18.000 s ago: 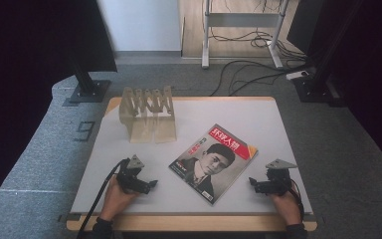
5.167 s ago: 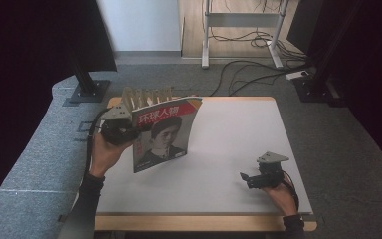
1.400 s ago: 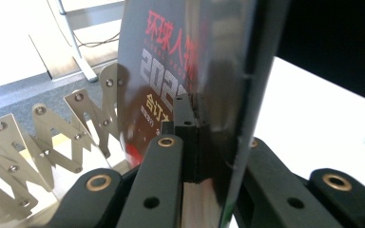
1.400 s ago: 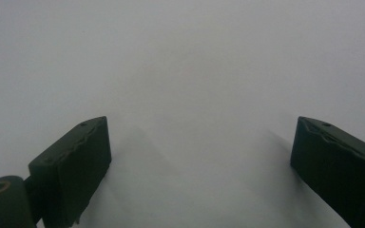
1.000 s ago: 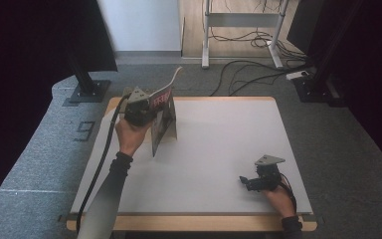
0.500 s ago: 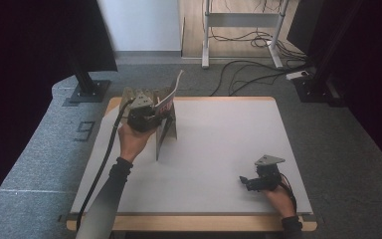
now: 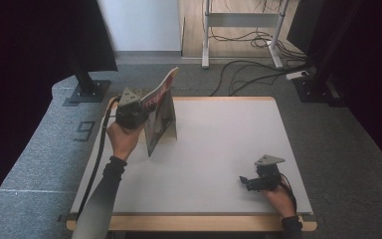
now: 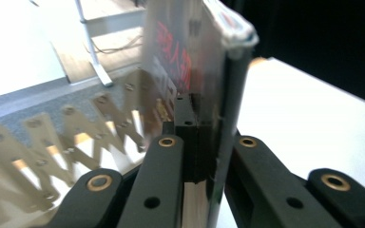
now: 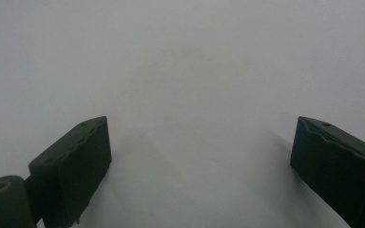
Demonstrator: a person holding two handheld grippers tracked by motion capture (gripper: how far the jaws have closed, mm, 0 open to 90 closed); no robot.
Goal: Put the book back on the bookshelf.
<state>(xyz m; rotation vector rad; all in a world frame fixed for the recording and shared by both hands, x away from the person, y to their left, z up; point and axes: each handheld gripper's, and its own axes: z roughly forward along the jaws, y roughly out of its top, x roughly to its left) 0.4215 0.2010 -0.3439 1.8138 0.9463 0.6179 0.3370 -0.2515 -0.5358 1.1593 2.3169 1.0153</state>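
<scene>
While the left gripper [image 7: 138, 113] clamped its fingers [image 8: 166, 171] on the magazine [image 7: 159, 117], which they had just closed on, the magazine stood upright over the wooden slotted rack [image 8: 52, 147] at the counter's [image 7: 219, 149] far left corner. Well apart, the right gripper [image 7: 251, 181] rested near the front edge, fingers [image 9: 71, 166] spread wide and empty.

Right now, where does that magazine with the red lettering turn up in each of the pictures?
High view: the magazine stands on edge at the table's far left, clamped in the left gripper.
Left gripper view: it rises upright in the middle, pinched between the black jaws.
Right gripper view: not in it; open jaws over bare white table.
Shared landmark: the white table.
</scene>
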